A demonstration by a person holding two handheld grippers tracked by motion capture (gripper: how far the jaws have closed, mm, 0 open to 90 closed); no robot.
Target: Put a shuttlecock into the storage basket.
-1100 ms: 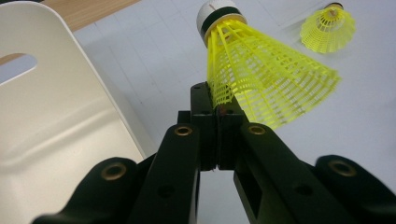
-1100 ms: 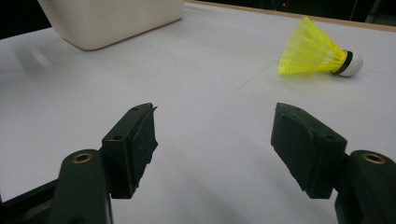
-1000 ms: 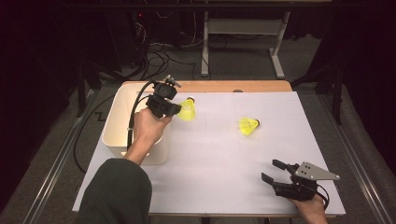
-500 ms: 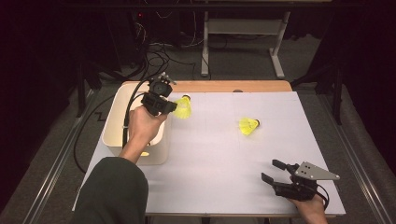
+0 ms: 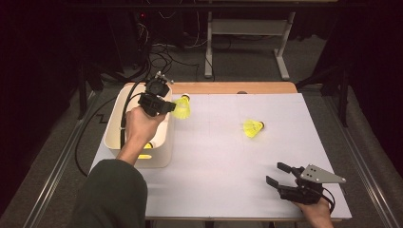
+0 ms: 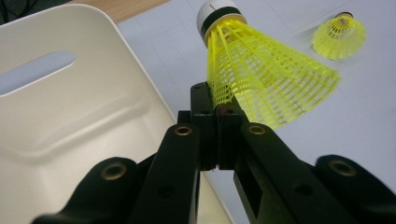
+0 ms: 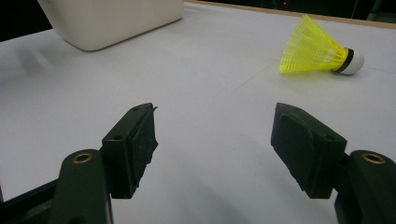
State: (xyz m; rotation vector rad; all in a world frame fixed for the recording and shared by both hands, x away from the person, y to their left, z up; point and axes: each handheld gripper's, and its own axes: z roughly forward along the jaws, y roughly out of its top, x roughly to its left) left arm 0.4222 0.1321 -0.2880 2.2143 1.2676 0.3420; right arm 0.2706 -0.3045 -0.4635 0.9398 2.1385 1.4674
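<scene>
Nearest you, at the front right corner of the counter (image 5: 209, 180), your right tool (image 5: 281, 174) rests low with its jaws spread wide and nothing between them. Ahead of it lies bare white surface, and beyond that, well apart, a yellow shuttlecock (image 5: 253, 127) on its side with the white cork end turned away to the right; nothing stands between that tool and it.

On your left, a white bin (image 5: 114, 124) sits at the counter's left edge. Your left hand (image 5: 142, 124) reaches over it, and something yellow (image 5: 145, 146) shows at the bottom of the bin just beside your wrist; what it is you cannot tell.

Farther on, your left tool (image 5: 167, 107) is pressed together on the lower edge of a second shuttlecock (image 6: 261, 79), pinching its plastic skirt with the cork tilted up and away. That shuttlecock hangs above the counter just past the bin's right wall (image 6: 84, 93), not over the bin's opening.
</scene>
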